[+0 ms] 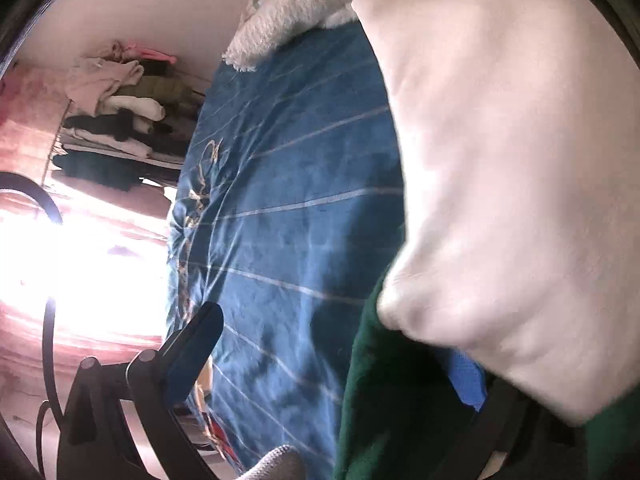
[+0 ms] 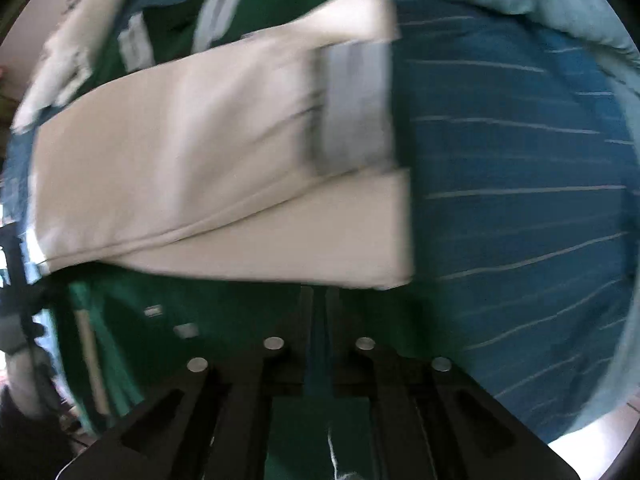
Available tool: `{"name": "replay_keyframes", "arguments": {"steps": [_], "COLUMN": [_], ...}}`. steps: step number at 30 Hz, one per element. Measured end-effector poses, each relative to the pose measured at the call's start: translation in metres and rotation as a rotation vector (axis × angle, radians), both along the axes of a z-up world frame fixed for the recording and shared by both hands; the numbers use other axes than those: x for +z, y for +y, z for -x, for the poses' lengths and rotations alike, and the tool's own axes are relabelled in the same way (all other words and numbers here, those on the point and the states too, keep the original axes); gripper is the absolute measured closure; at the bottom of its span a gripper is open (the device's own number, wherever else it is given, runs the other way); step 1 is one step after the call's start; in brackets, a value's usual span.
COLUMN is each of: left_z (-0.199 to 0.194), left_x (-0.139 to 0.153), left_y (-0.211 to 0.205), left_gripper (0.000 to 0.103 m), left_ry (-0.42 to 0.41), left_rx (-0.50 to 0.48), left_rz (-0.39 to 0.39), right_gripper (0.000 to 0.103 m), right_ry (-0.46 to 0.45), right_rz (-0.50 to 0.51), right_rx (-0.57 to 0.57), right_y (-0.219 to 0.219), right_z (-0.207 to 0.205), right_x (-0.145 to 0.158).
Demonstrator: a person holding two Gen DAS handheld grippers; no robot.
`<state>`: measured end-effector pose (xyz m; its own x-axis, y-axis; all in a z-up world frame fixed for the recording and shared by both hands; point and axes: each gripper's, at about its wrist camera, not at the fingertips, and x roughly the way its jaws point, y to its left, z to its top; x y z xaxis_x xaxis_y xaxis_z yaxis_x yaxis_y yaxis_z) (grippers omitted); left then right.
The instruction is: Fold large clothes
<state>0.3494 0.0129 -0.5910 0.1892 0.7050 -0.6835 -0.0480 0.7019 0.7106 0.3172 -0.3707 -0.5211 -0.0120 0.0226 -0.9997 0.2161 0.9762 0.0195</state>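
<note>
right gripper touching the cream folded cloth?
Cannot tell. Right wrist view: the right gripper ends at the near edge of the cream folded cloth, but blur hides contact or gap.

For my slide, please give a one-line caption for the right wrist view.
Right gripper above a green-and-cream garment lying folded on a blue striped bedsheet.

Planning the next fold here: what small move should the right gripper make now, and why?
Probably lower the right gripper onto the near edge of the green garment and pinch it. Its jaws stand almost together with nothing between, and the white sleeves already lie folded across the green body on the blue striped sheet.
</note>
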Motion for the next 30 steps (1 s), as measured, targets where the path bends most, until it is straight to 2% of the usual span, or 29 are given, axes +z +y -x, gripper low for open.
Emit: {"name": "replay_keyframes", "arguments": {"steps": [1,2,4,8,10,12,15,17,20,22,23,26,27,28,30], "left_z": [-0.001,-0.002,-0.003,-0.012,-0.017,-0.018,-0.018,-0.016,-0.017,-0.017,-0.017,-0.017,-0.017,-0.018,-0.017], "left_x": [-0.003,-0.006,-0.003,-0.002,-0.003,-0.001,0.0,0.0,0.001,0.0,0.0,0.001,0.001,0.001,0.005], "left_y": [0.003,0.009,0.011,0.022,0.025,0.02,0.019,0.016,0.018,0.018,0.019,0.018,0.018,0.018,0.02], "left_gripper": [0.0,0.0,0.0,0.0,0.0,0.0,0.0,0.0,0.0,0.0,0.0,0.0,0.0,0.0,0.0], "left_ry": [-0.003,-0.009,-0.022,-0.031,-0.028,-0.028,-0.025,-0.029,-0.032,-0.032,-0.032,-0.027,-0.026,-0.024,-0.017], "left_rx": [0.016,0.05,0.075,0.082,0.075,0.068,0.061,0.067,0.077,0.077,0.076,0.067,0.07,0.076,0.095], "left_rz": [-0.001,0.015,0.027,0.04,0.047,0.047,0.042,0.038,0.042,0.044,0.045,0.044,0.046,0.047,0.063], "right_gripper": [0.076,0.056,0.04,0.04,0.04,0.04,0.04,0.042,0.043,0.043,0.043,0.043,0.043,0.043,0.043], "right_ry": [0.002,0.008,0.009,0.016,0.049,0.111,0.158,0.113,-0.005,-0.052,-0.06,-0.005,0.004,0.017,0.023], "right_rz": [0.008,0.014,0.001,-0.001,-0.007,0.001,0.065,0.141,0.175,0.191,0.174,0.018,-0.007,-0.017,-0.002], "right_rx": [-0.005,-0.007,-0.005,0.032,0.075,0.163,0.234,0.227,0.109,0.025,-0.057,-0.259,-0.292,-0.307,-0.267], "right_y": [-0.011,-0.019,-0.027,-0.031,-0.027,-0.025,-0.017,-0.024,-0.056,-0.083,-0.107,-0.154,-0.16,-0.162,-0.156], "right_z": [-0.002,-0.005,-0.009,-0.015,-0.015,-0.012,-0.01,-0.013,-0.022,-0.022,-0.019,-0.011,-0.01,-0.012,-0.017], "right_x": [-0.003,-0.005,-0.007,-0.013,-0.02,-0.032,-0.047,-0.052,-0.036,-0.028,-0.03,-0.057,-0.06,-0.06,-0.048]}}
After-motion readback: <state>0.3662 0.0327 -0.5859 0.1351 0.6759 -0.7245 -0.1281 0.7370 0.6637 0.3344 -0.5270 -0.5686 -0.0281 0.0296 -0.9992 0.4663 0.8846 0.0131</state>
